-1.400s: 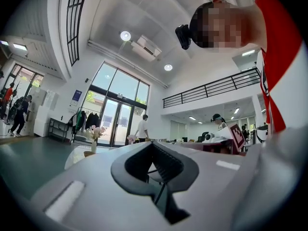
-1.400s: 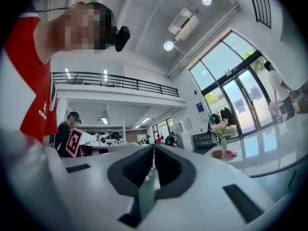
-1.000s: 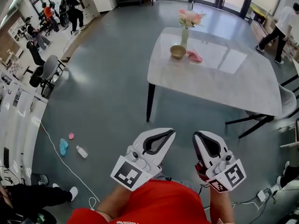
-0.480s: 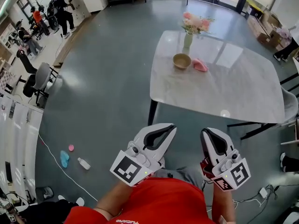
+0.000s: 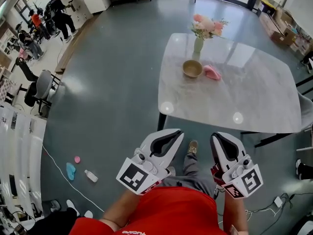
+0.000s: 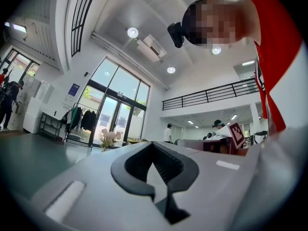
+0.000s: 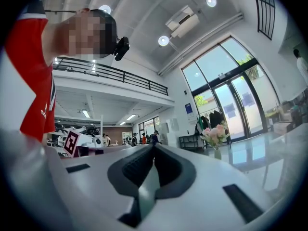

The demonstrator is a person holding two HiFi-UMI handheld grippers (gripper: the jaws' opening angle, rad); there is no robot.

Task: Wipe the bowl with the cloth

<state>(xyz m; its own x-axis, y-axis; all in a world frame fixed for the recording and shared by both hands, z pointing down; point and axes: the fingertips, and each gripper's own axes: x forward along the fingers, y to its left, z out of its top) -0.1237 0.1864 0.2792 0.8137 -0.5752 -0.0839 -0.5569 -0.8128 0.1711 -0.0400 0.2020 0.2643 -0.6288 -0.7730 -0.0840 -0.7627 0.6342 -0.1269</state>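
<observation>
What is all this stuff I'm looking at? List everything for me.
table: one, white marble, upper right
bowl: one, tan, on the table
cloth: one, pink, on the table, just right of the bowl
vase of flowers: one, pale green with pink blooms, behind the bowl
grey chair: one, far left
bottle: one, whitish, floor, lower left
blue item: one, floor beside the bottle
pink disc: one, floor nearby
people: several, top left
left gripper: one, white, shut, empty
right gripper: one, white, shut, empty
shirt: red, bottom
</observation>
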